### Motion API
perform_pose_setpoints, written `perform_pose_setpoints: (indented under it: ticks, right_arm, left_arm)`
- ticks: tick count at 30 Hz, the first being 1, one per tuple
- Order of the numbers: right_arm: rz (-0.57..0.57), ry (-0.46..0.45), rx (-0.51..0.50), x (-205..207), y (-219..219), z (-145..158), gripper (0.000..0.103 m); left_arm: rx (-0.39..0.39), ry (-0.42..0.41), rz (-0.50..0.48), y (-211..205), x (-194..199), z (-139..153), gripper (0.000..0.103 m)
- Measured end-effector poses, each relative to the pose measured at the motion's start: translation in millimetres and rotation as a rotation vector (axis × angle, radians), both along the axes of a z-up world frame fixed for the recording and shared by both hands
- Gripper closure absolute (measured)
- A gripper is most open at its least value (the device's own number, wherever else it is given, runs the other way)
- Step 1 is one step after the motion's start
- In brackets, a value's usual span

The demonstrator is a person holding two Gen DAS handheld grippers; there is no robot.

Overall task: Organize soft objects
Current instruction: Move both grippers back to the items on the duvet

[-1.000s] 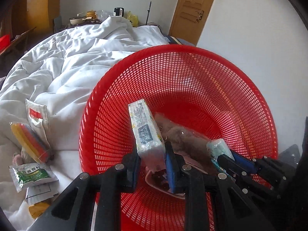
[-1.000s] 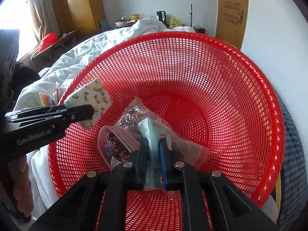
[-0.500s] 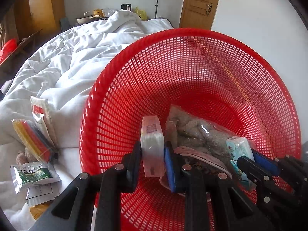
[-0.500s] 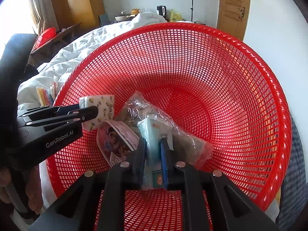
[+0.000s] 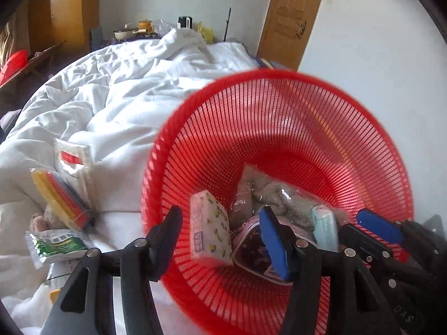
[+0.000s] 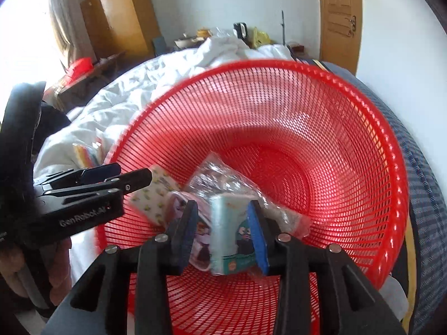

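Note:
A red mesh basket [image 5: 279,106] [image 6: 349,128] lies on the bed. My left gripper [image 5: 220,223] is open over its near rim; a white tissue pack with lemon print [image 5: 209,234] [image 6: 153,198] stands loose between its fingers. My right gripper [image 6: 222,223] is open, with a teal tissue pack [image 6: 226,237] [image 5: 322,226] loose between its fingers. A clear bag of brown fluff [image 5: 268,192] [image 6: 220,176] and a pink cartoon pouch [image 5: 251,245] [image 6: 201,243] also lie in the basket.
On the white duvet [image 5: 111,97] left of the basket lie a white-red sachet [image 5: 72,162], a yellow-red pack [image 5: 61,198], a green-white packet [image 5: 56,245] and a small plush [image 5: 37,222]. A wall and a wooden door [image 5: 293,19] stand behind.
Both grippers have opened and let go of their tissue packs, which now rest in the basket. The left gripper has drawn back slightly.

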State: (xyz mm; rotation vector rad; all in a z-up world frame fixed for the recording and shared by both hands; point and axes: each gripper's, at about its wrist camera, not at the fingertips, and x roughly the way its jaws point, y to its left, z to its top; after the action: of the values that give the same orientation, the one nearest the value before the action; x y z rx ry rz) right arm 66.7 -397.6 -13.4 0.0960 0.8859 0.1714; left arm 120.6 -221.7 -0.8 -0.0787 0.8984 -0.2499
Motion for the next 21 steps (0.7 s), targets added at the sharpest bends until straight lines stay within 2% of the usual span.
perform_pose_setpoints:
  ticks: [3,5,8,14,17,21]
  right_arm:
    - [0.021,-0.042,0.037,-8,1,11,0.065]
    - [0.042,-0.072,0.059,-16,5,19,0.063]
    - [0.087,-0.111,0.093,-26,18,31,0.059]
    - [0.220,-0.157,0.119,-43,68,47,0.055]
    - [0.299,-0.164,0.119,-47,100,53,0.052]
    - [0.400,-0.172,0.098,-49,145,58,0.048]
  left_arm:
    - [-0.076,-0.059,0.036,28,-18,21,0.033]
    - [-0.141,-0.085,0.064,53,-32,32,0.031]
    - [-0.196,-0.107,0.116,91,-49,38,0.030]
    - [-0.317,-0.098,0.312,187,-77,23,0.029]
    - [-0.330,-0.111,0.403,221,-87,14,0.029]
    - [-0.330,-0.108,0.461,243,-97,-1,0.029]
